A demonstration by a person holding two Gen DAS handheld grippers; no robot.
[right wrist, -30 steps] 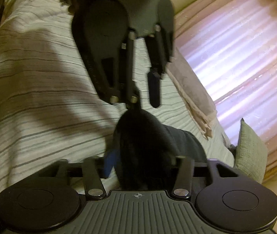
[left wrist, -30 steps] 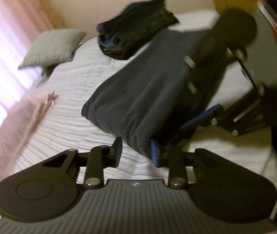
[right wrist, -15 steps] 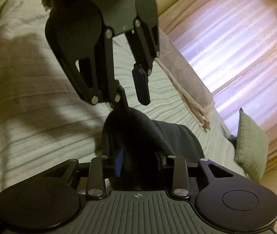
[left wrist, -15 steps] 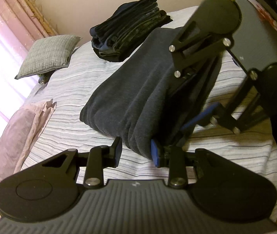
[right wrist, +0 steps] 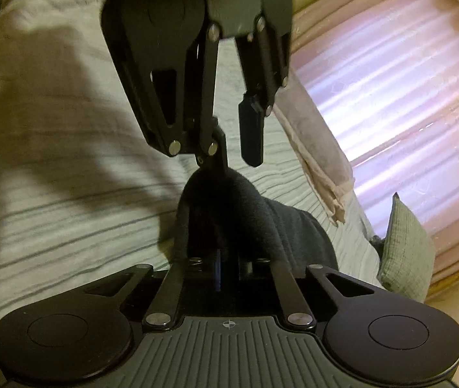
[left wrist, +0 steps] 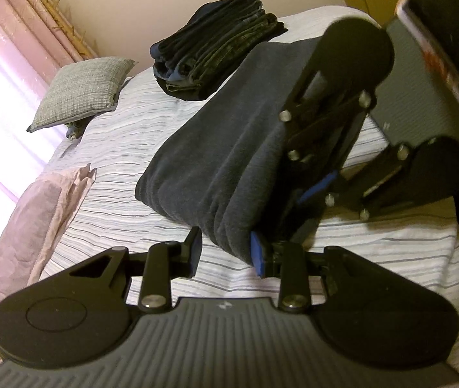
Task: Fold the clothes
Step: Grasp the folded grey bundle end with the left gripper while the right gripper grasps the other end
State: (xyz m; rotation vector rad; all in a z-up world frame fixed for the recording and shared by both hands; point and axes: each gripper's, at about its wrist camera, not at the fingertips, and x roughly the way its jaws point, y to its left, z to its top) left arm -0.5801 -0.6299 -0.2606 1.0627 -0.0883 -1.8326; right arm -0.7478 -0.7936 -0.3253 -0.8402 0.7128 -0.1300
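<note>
Left tongs [left wrist: 226, 253] stood apart, one pad touching the near end of the garment [left wrist: 229, 148]; the other pad clear. Garment lay folded on the bed [left wrist: 106, 168], long axis running away from the left tongs toward the stack [left wrist: 216, 48]. Right tongs [right wrist: 226, 268] had just been closing and sat clamped on the garment's end fold, pointed down. Both tongs met at the same end; right judged the holding one.
</note>
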